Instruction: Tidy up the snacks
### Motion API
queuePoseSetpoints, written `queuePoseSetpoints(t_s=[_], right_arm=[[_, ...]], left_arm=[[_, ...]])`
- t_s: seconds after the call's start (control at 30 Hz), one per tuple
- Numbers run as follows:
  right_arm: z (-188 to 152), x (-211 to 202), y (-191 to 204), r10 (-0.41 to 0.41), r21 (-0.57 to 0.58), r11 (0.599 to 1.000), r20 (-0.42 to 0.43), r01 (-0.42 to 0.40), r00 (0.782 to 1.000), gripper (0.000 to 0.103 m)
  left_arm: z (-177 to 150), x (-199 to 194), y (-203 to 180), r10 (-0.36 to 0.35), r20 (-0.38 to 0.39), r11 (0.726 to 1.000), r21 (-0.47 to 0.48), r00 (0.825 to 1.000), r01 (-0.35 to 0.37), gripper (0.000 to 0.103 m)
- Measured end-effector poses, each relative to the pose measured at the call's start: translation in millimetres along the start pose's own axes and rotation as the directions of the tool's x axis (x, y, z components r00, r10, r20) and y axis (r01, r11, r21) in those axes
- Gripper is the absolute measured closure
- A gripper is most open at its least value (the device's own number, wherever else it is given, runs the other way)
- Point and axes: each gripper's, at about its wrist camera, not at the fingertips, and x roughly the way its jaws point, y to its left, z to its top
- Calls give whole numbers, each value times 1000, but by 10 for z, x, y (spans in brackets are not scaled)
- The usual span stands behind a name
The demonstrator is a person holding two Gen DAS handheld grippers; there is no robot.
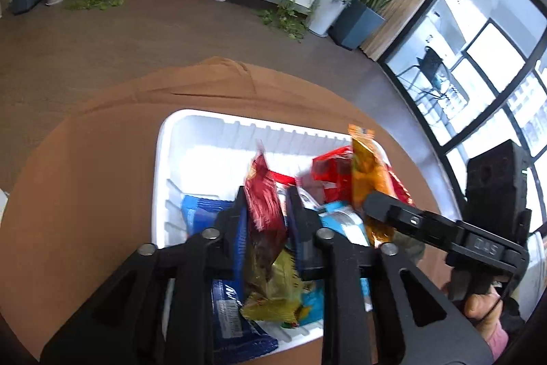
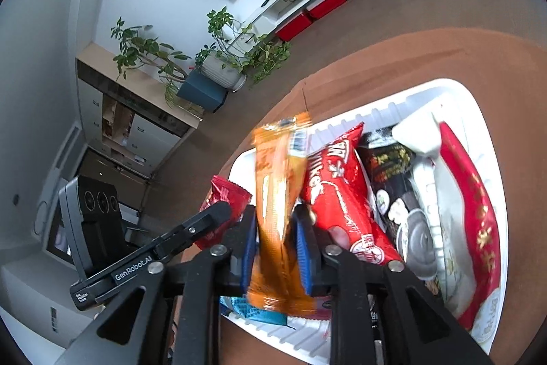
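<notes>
While the left wrist view looks down over the white tray (image 1: pixel 164 159) on the brown-covered table (image 1: pixel 85 159), the left gripper (image 1: pixel 265 204) has a dark red snack packet (image 1: pixel 265 197) standing upright between its blue-padded fingers (image 1: pixel 239 228). The pads sit right against the packet's sides, so it reads as clamped on it. Packet hangs above the near part of the tray. Below it lie a yellow-green packet (image 1: pixel 273 293) and blue packets (image 1: pixel 201 214); a red packet (image 1: pixel 328 170) lies further back. At right in the same view, the right gripper (image 1: pixel 376 204) comes in from the side with an orange packet (image 1: pixel 367 170) upright over the tray's right part. Part of a hand (image 1: pixel 478 303) shows at the lower right edge.

Right wrist view: the right gripper (image 2: pixel 276 238) has the orange packet (image 2: pixel 277 194) upright between its blue pads (image 2: pixel 304 245), gripped around mid-length, blurred. It is over the tray's (image 2: pixel 478 112) near-left end. Just right of it in the tray lean a red packet (image 2: pixel 331 190), a black packet (image 2: pixel 393 180), a white packet (image 2: pixel 424 139) and a long red-and-white packet (image 2: pixel 475 211). A light blue packet (image 2: pixel 253 312) lies under the gripper. At left the left gripper (image 2: pixel 218 211) reaches in with the dark red packet (image 2: pixel 225 194) at its tip; its jaw state cannot be told from this view.
</notes>
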Motion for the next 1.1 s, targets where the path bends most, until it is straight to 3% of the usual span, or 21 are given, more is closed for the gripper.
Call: queuePoseSetpoints(t_s=[0.03,0.1,0.13,0.27,0.97,1.03,1.1], right_arm=[[4,-3,31,-3,-12,1000,0,3,1000,69],[6,-29,111,-14,-43,999,11,14,1000,60],[0,-49,156,-22,-62,998,18,23,1000,56],[-10,-106,273,-50,-121,991,42,55,998,46],[-184,-558,435,-43,-166,984,132,65,990,33],[-234,-638,462,-47,-175,982,142,71,989,31],[-313,-723,469,-57,-179,980,152,84,987,27]], left_arm=[[2,11,9,-3,2,1000,-5,1000,3,73],[13,-18,41,-12,21,1000,-28,1000,13,54],[26,-29,53,-13,31,999,-32,999,14,51],[68,-108,56,-9,64,999,-37,998,11,48],[-317,-594,-91,15,131,1000,-28,991,-11,40],[-365,-664,-112,15,138,1000,-26,990,-12,38],[-432,-731,-134,13,148,1000,-30,989,-8,30]])
